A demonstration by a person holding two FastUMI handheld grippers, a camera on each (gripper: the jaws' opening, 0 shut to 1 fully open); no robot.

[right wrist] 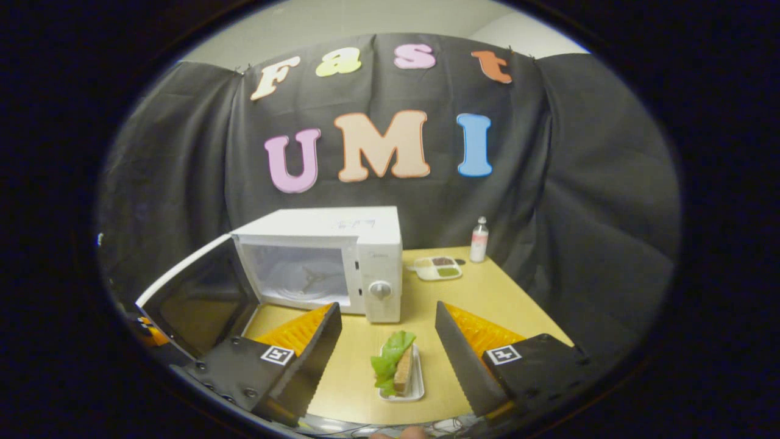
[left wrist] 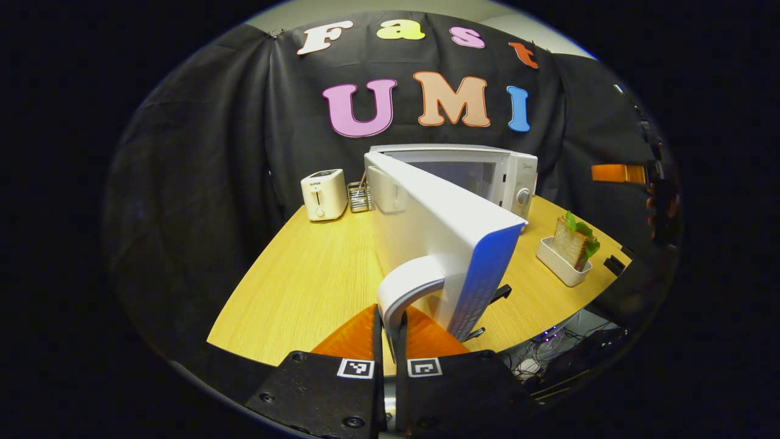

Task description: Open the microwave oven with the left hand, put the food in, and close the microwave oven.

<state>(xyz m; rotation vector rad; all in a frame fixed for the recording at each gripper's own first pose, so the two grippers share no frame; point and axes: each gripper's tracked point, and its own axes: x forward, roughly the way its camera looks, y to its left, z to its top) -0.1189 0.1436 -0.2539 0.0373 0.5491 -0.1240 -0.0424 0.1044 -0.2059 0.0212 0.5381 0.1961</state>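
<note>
- In the left gripper view, the left tongs point(left wrist: 390, 341) are clamped on the white door handle point(left wrist: 407, 286), one finger pressing each side of the handle's upright bar.
- That handle belongs to the microwave door point(left wrist: 448, 244), which stands swung wide open toward the camera, its edge facing forward.
- In the right gripper view, the right tongs point(right wrist: 388, 341) hang with their fingers wide apart and nothing between them, above the near edge of the wooden surface point(right wrist: 487, 292).
- Between those spread fingers, farther along, lies the sandwich point(right wrist: 396, 366) with green lettuce, resting in a small white tray point(right wrist: 418, 384) on the surface, in front of the microwave and outside it.
- Behind the tray stands the microwave point(right wrist: 341, 244), its cavity open and a glass turntable visible inside; the control knob point(right wrist: 380, 290) is on its right panel.
- Beyond the microwave's right side sit a divided dish point(right wrist: 437, 268) and a small bottle point(right wrist: 479, 239), near the back edge.
- In the left gripper view, a white toaster point(left wrist: 323, 194) stands left of the microwave, with what may be a small wire rack point(left wrist: 359, 196) just beside it.
</note>
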